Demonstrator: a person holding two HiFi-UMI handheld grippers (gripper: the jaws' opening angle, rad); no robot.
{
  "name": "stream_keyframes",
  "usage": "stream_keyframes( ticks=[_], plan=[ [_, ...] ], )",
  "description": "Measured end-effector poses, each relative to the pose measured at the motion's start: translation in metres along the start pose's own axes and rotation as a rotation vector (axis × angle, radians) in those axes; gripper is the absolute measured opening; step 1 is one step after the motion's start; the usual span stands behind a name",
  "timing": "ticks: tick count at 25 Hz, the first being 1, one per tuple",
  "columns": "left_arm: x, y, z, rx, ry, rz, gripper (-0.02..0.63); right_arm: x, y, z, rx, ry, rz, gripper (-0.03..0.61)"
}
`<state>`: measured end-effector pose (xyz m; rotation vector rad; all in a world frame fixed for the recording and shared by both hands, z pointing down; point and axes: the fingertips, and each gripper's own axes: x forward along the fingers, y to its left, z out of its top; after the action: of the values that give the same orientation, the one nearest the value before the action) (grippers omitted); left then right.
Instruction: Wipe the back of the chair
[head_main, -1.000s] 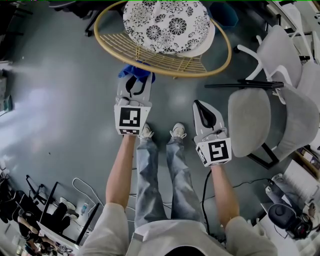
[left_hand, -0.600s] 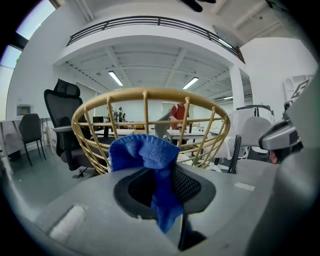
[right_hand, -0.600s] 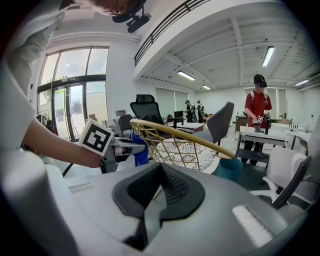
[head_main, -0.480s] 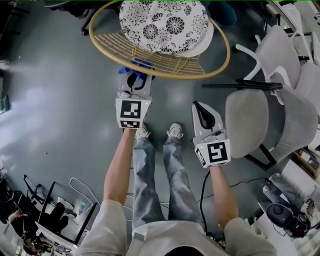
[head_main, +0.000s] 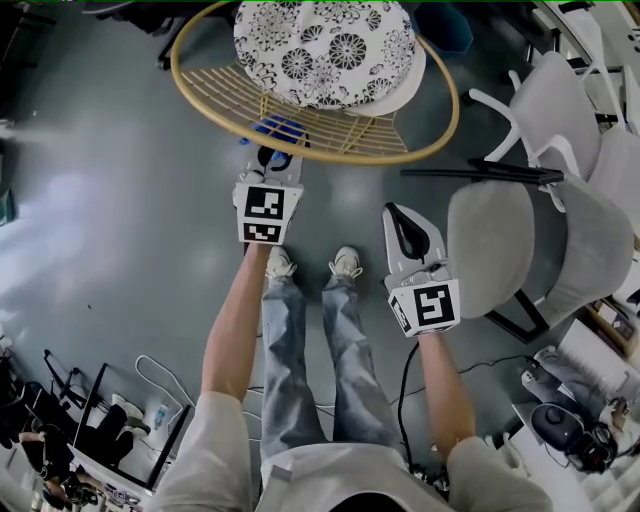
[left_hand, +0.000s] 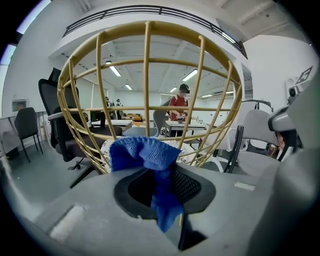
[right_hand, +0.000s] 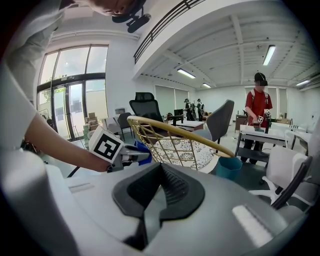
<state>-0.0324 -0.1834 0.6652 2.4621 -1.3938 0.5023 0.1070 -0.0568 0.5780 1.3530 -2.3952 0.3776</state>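
Observation:
The chair has a gold wire back and a round patterned cushion; it stands just ahead of me. My left gripper is shut on a blue cloth, which lies against the lower bars of the chair back, under the rim. In the left gripper view the blue cloth bunches out of the left gripper, and the gold bars fill the picture close ahead. My right gripper hangs lower right, clear of the chair, shut and empty. The right gripper view shows the chair from the side.
Grey office chairs and a white one crowd the right side. My feet stand just behind the wire chair. Cables and gear lie at the lower left. A teal bin and a standing person are beyond the chair.
My left gripper has moved forward with the blue cloth, up to the bars under the chair's rim. The right gripper has stayed about where it was.

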Motion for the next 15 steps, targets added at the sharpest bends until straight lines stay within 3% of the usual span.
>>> stream_keyframes(
  ticks=[9, 15],
  plan=[
    [0.012, 0.001, -0.013, -0.035, 0.052, -0.008, 0.078, -0.004, 0.003, 0.002, -0.011, -0.004, 0.007, 0.000],
    [-0.009, -0.003, -0.008, -0.072, 0.031, 0.007, 0.078, -0.014, 0.004, 0.000, -0.011, -0.003, 0.006, 0.000]
  ],
)
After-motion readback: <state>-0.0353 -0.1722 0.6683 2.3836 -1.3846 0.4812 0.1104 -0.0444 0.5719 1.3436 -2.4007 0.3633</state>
